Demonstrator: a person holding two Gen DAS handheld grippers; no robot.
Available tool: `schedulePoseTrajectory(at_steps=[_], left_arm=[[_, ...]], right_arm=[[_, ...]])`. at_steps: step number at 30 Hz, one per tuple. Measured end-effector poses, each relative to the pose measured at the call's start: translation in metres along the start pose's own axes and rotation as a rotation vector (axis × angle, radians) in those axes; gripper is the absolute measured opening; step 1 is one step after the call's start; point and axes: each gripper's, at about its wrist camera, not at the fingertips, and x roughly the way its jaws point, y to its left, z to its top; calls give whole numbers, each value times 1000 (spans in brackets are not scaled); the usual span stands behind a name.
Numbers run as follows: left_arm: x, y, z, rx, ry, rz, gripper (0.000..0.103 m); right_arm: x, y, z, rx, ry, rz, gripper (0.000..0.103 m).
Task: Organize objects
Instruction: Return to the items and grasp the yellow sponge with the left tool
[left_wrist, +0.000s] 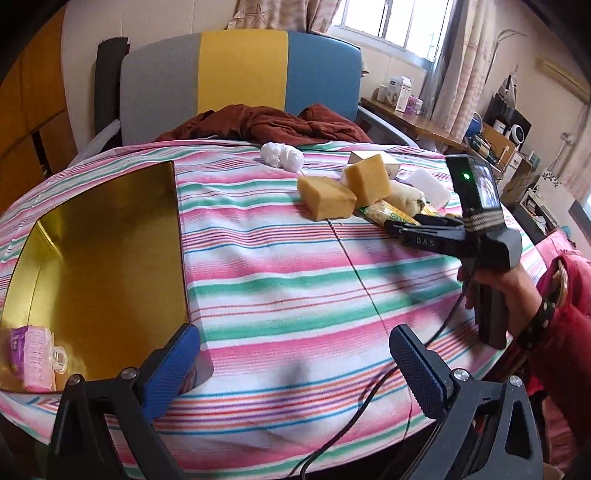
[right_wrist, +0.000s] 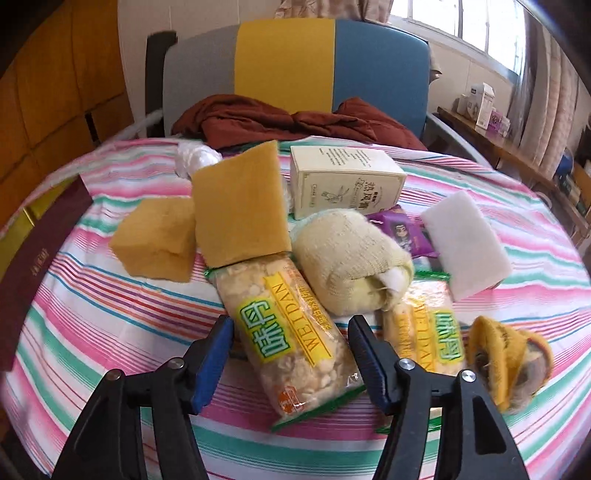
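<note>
**Bed-top sorting: items on the striped sheet**

Right gripper (right_wrist: 290, 354): nearest the right wrist camera. Blue-padded jaws parted, standing either side of a snack packet (right_wrist: 291, 332) without pressing on it. Released, holding nothing.

Snack packet: clear wrapper, yellow and green label, lying lengthwise on the striped sheet (right_wrist: 92, 295). A second packet (right_wrist: 424, 328) of the same kind lies just to its right.

Rolled cloth (right_wrist: 351, 258): cream, lying between the two packets and partly over the second.

Sponges: one large yellow block (right_wrist: 240, 206) leaning on the far end of the first packet; a smaller one (right_wrist: 155, 240) touching it on the left. A white block (right_wrist: 465, 243) lies at the right.

Cream carton (right_wrist: 343, 181): printed, behind the cloth. A purple sachet (right_wrist: 402, 229) sits between carton and white block.

Yellow knitted item (right_wrist: 506, 354): far right, near the edge.

Crumpled white plastic (left_wrist: 282, 157): apart from the pile, towards the headboard (left_wrist: 240, 66).

Left gripper (left_wrist: 291, 369): jaws wide apart, empty, over bare sheet.

Gold-lined box (left_wrist: 110, 258): open, at the left of the bed, beside the left gripper. A pink tissue pack (left_wrist: 35, 354) lies in its near corner.

Person's hand (left_wrist: 498, 288): grips the right tool's handle, red sleeve behind.
</note>
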Motion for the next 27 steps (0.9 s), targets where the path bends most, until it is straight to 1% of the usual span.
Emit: schedulePoseTrajectory(at_steps=[2, 4, 7, 13, 18, 19, 21, 24, 26, 27], left_arm=[[5, -2, 5, -3, 5, 6, 103], [14, -5, 13, -11, 16, 2, 103], [30, -7, 26, -29, 31, 7, 103], [76, -8, 60, -115, 64, 26, 103], [113, -22, 87, -103, 62, 77, 103], [120, -24, 92, -108, 59, 73, 103], [134, -26, 101, -121, 55, 92, 103], [152, -32, 114, -130, 57, 73, 103], [165, -37, 120, -102, 52, 63, 103], [171, -40, 123, -87, 55, 78, 103]], right_arm=[[-1, 1, -5, 8, -10, 12, 57], [-3, 3, -9, 8, -14, -3, 56], [-7, 4, -18, 48, -27, -10, 55], [-12, 3, -25, 88, -61, 0, 54], [-9, 5, -25, 81, -70, -15, 54], [-9, 5, -25, 83, -72, -13, 54], [-9, 5, -25, 85, -76, -12, 54], [-8, 5, -26, 84, -80, -15, 54], [-7, 4, -26, 87, -83, -11, 54], [-7, 3, -26, 89, -84, -8, 54]])
